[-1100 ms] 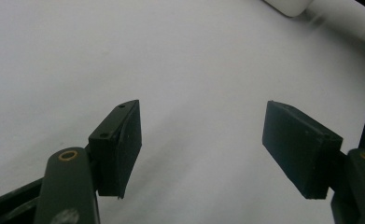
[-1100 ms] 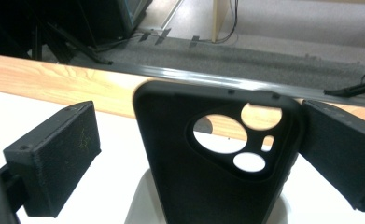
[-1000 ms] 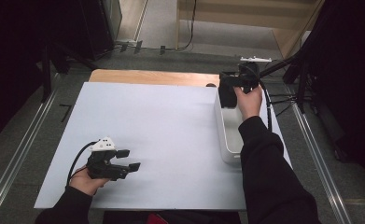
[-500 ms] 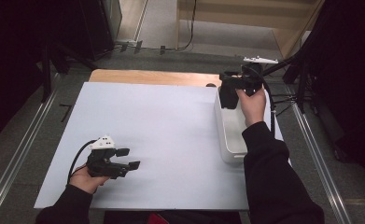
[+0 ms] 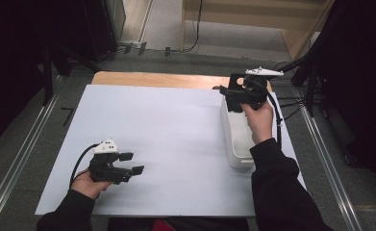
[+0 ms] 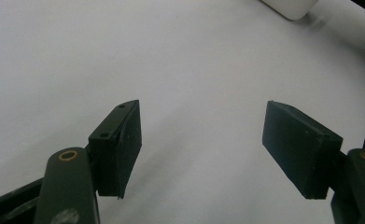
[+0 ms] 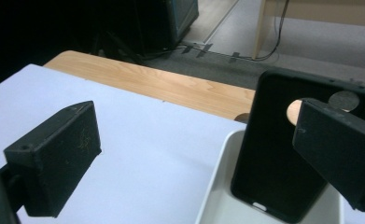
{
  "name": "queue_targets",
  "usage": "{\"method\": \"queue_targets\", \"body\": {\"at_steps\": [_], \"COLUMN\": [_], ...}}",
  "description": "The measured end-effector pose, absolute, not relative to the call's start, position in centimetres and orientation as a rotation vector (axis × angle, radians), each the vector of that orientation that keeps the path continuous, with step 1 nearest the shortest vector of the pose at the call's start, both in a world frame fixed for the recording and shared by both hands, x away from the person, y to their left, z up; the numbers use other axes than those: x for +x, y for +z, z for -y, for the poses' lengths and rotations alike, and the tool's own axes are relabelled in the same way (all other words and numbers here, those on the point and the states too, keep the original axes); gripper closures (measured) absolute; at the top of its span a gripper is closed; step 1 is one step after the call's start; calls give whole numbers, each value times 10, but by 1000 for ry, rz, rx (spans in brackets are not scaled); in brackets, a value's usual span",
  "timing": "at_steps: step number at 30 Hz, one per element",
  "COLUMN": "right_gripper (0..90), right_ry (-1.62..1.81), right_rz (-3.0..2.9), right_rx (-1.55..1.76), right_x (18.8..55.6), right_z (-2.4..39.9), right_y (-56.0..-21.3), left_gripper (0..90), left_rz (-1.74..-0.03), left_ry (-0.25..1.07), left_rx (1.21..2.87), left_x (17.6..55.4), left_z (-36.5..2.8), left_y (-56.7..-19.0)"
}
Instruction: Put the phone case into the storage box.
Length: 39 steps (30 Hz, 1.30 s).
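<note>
A black phone case (image 7: 283, 154) stands upright in the far end of a white tray (image 5: 233, 144), its lower edge on the tray floor. My right gripper (image 5: 229, 96) hovers over that end of the tray, open. In the right gripper view the right gripper (image 7: 194, 144) has its jaws wide apart, and the right jaw overlaps the case's upper corner. I cannot tell whether that jaw touches the case. My left gripper (image 5: 131, 162) rests low over the white sheet (image 5: 166, 130) near the front left. It is open, and the left gripper (image 6: 201, 149) has nothing between its pads.
The tray lies lengthwise along the table's right side; its near corner (image 6: 290, 5) shows far off in the left gripper view. A strip of bare wood (image 5: 152, 79) runs along the table's far edge. Cables and a dark stand sit beyond the table at the right.
The right hand has shifted only slightly over the tray's far end. The left gripper has not moved.
</note>
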State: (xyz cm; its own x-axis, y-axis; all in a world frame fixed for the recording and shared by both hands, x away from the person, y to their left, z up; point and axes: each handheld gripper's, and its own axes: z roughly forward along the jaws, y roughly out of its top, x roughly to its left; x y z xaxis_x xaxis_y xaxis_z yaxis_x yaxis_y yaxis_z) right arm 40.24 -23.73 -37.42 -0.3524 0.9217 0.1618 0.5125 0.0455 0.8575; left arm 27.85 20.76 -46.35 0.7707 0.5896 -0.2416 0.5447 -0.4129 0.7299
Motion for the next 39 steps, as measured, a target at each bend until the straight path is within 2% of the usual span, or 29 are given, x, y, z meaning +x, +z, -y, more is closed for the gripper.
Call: {"method": "queue_targets", "body": {"at_steps": [39], "right_gripper": [0], "right_ry": [1433], "right_rz": [-2079], "right_rx": [1261], "right_x": [345], "right_z": [208], "right_y": [-400], "left_gripper": [284], "left_rz": [-824], "left_ry": [62], "left_rx": [2108], "left_x": [280], "left_z": [-210], "left_y": [-462]}}
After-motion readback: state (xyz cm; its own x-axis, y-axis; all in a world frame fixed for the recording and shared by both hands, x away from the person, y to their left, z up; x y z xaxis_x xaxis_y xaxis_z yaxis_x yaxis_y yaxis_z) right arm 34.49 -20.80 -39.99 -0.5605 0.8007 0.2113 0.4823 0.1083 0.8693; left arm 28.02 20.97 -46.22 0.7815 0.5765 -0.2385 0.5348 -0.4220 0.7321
